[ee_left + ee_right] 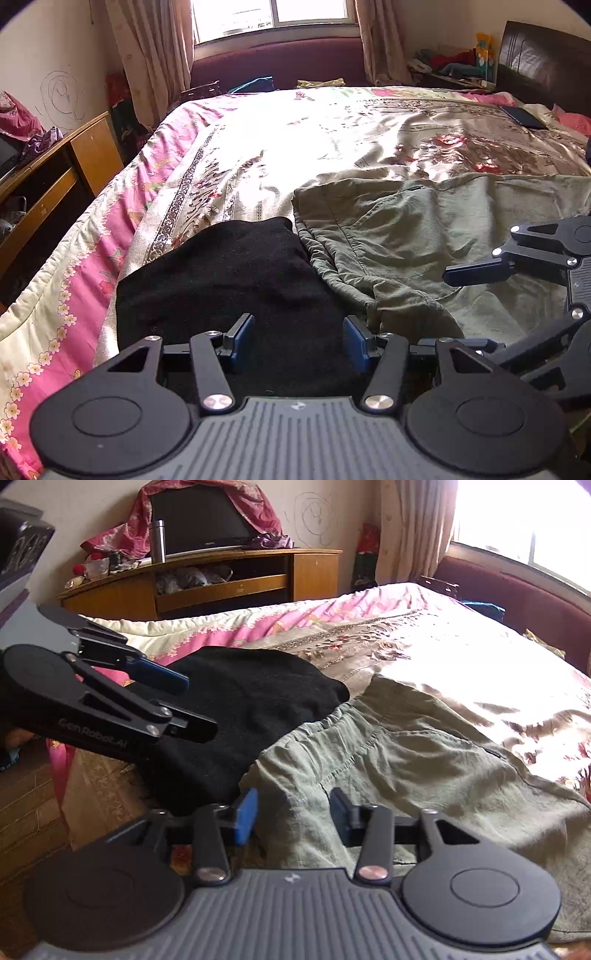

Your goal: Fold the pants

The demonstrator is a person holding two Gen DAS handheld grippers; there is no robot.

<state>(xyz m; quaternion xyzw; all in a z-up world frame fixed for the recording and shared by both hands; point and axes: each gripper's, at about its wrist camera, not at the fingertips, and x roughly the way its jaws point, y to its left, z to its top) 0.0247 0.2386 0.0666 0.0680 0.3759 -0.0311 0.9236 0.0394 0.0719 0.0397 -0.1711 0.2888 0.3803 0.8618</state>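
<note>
In the left wrist view, the left gripper (298, 341) is seen with jaws spread and empty over a black garment (229, 280); the olive pants (424, 236) are spread crumpled on the bed (258, 147), and a dark phone (522, 117) near the headboard is shown only here. In the right wrist view, the right gripper (293, 814) is held agape and empty over the pants' waistband end, a television (199, 520) is shown only here, and the pants' legs are cut off at the frame edge.
</note>
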